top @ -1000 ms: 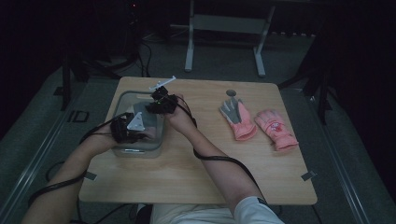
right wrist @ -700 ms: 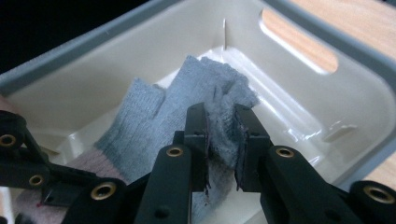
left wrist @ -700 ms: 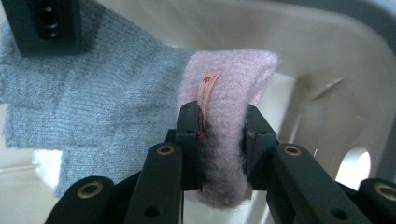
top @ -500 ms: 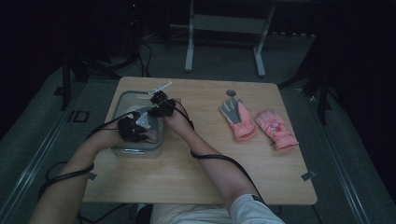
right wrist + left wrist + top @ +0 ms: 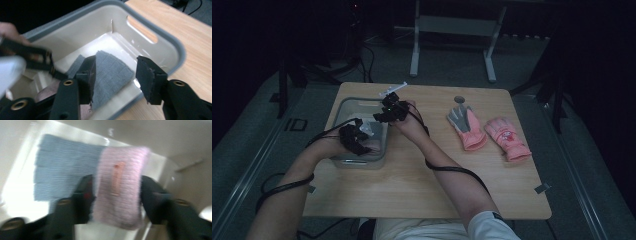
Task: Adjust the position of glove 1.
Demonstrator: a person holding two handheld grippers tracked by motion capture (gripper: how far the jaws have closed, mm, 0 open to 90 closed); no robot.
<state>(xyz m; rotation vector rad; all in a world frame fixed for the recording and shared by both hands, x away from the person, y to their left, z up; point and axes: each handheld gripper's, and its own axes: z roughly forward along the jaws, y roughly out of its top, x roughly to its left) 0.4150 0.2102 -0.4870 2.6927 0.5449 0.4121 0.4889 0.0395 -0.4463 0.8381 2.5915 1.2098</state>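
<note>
High view: both grippers' jaws have just been opening over the bin (image 5: 343,106); left gripper (image 5: 116,195) and right gripper (image 5: 115,75) released around the glove (image 5: 75,170).

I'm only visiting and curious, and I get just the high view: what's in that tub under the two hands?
Observer: A knitted glove, blue-grey with a pink cuff, lying on the tub floor.
Operator: Is anything gripping it?
Observer: No. The left gripper has just been opening its fingers; the cuff seems to sit loosely between them.
Operator: And the other one?
Observer: The right gripper has just been opening too; the glove's grey end touches one finger, clear of the other.
</note>
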